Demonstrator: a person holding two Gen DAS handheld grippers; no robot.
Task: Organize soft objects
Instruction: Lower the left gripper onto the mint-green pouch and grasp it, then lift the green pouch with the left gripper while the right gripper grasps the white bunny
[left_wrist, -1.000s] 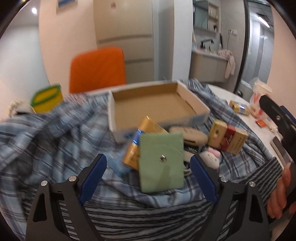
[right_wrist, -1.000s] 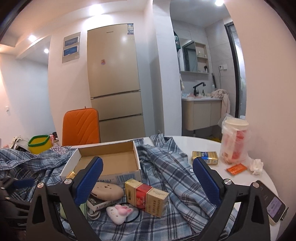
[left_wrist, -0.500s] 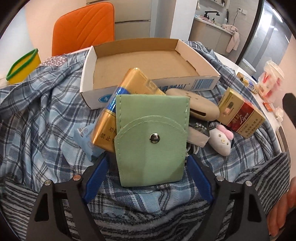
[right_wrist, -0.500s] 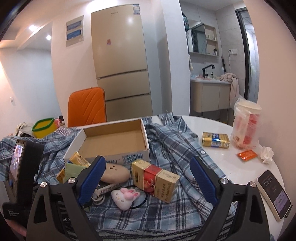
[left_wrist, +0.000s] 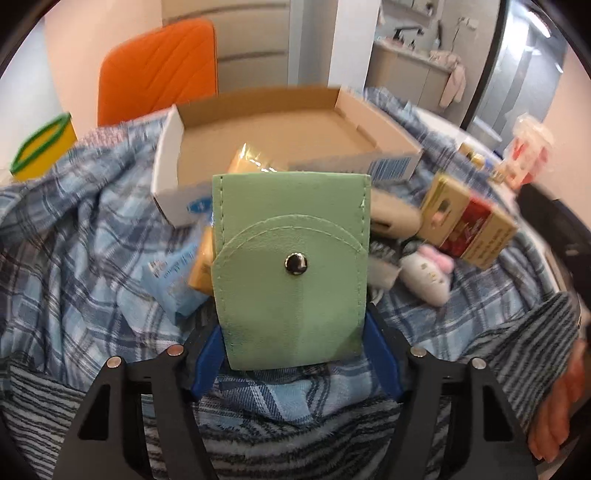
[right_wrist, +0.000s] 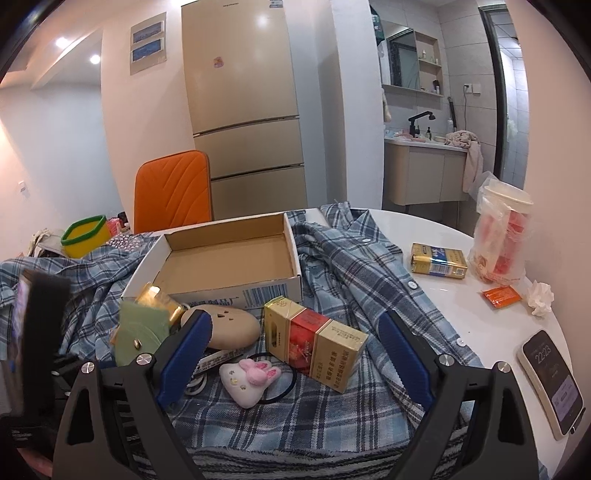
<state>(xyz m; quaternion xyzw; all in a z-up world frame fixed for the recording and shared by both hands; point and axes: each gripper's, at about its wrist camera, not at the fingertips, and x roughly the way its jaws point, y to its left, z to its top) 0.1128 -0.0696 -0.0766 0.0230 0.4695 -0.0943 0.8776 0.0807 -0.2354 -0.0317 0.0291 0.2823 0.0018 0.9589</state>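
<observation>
My left gripper (left_wrist: 291, 343) is shut on a green snap pouch (left_wrist: 291, 266), its blue fingers (left_wrist: 207, 365) pressing both lower sides, holding it upright in front of the open cardboard box (left_wrist: 391, 162). The pouch also shows in the right wrist view (right_wrist: 140, 332). A beige soft case (right_wrist: 225, 326), a white bunny plush (right_wrist: 249, 378) with a black hair tie, and a red-gold carton (right_wrist: 314, 343) lie on the plaid shirt (right_wrist: 369, 288). My right gripper (right_wrist: 295, 354) is open and empty, above the carton and plush.
A gold pack (left_wrist: 255, 158) leans on the box front. A blue tissue pack (left_wrist: 173, 280) lies left. On the white table (right_wrist: 461, 295): a gold pack (right_wrist: 437, 258), a bagged cup (right_wrist: 502, 236), an orange sachet, a phone (right_wrist: 550, 384). An orange chair (right_wrist: 171, 190) and a yellow tub (right_wrist: 85, 236) stand behind.
My left gripper moved forward around the green pouch and shut on it, lifting it a little. My right gripper moved closer over the carton and plush, still open.
</observation>
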